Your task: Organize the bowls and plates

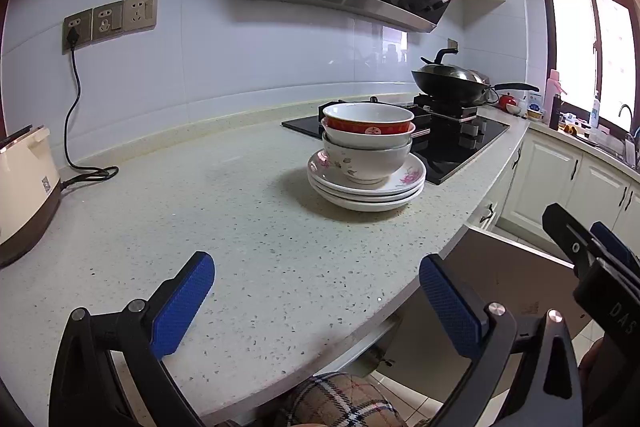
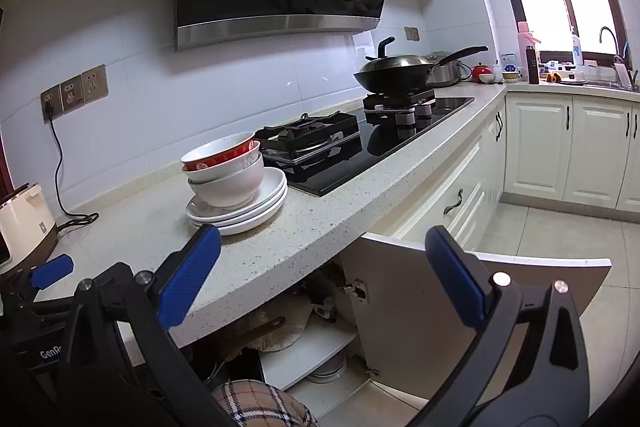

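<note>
Speckled kitchen surface (image 1: 248, 227): bowls (image 1: 367, 143) nested on plates (image 1: 366, 193) at 1 o'clock beside the hob (image 1: 460, 151), consolidated, likely bound for the open cabinet (image 2: 400, 307) below; left tool (image 1: 316, 301) and right tool (image 2: 320, 275) both spread, empty.

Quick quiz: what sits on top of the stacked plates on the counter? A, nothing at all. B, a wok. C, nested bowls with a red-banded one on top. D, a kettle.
C: the stacked plates carry nested bowls, and the topmost is the red-banded bowl, seen the same way from the right wrist.
</note>
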`<act>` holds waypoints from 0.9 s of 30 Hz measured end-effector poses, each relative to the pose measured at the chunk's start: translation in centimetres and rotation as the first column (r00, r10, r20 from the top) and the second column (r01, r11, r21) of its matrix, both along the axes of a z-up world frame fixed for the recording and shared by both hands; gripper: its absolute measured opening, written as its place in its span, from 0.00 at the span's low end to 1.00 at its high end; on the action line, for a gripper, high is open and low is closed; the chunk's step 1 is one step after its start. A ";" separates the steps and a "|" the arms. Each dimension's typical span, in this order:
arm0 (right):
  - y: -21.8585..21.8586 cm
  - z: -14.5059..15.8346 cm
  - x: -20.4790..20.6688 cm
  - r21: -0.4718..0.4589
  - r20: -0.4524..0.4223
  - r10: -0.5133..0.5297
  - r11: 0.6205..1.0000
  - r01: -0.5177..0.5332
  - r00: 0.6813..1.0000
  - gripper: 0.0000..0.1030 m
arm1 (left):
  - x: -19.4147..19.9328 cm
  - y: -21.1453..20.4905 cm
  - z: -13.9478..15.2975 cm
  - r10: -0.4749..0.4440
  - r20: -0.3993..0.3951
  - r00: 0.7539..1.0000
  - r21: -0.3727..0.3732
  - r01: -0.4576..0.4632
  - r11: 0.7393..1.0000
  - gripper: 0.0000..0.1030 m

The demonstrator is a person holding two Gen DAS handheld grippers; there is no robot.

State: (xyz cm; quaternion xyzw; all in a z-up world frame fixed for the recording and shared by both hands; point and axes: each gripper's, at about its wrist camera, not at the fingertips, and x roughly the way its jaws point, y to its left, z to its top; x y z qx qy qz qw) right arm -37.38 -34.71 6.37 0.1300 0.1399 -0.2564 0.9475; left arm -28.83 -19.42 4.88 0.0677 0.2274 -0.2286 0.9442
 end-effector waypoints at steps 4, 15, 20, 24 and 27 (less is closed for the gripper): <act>0.2 0.0 0.0 0.002 -0.001 -0.004 1.000 0.004 1.000 0.99 | 0.1 0.2 0.0 0.005 -0.003 1.000 0.000 -0.005 1.000 1.00; 0.3 -0.2 0.0 0.009 -0.007 -0.015 1.000 0.015 1.000 0.99 | 0.0 0.3 -0.2 0.004 -0.006 1.000 0.000 -0.004 1.000 1.00; 0.4 -0.3 -0.1 0.012 -0.010 -0.017 1.000 0.017 1.000 0.99 | 0.0 0.3 -0.4 0.007 -0.009 1.000 -0.002 -0.007 1.000 1.00; 0.5 -0.3 -0.2 0.015 -0.009 -0.020 1.000 0.020 1.000 0.99 | 0.0 0.4 -0.5 0.007 -0.011 1.000 -0.002 -0.007 1.000 1.00; 0.5 -0.3 -0.1 0.015 -0.011 -0.020 1.000 0.020 1.000 0.99 | 0.0 0.3 -0.5 0.007 -0.011 1.000 -0.002 -0.007 1.000 1.00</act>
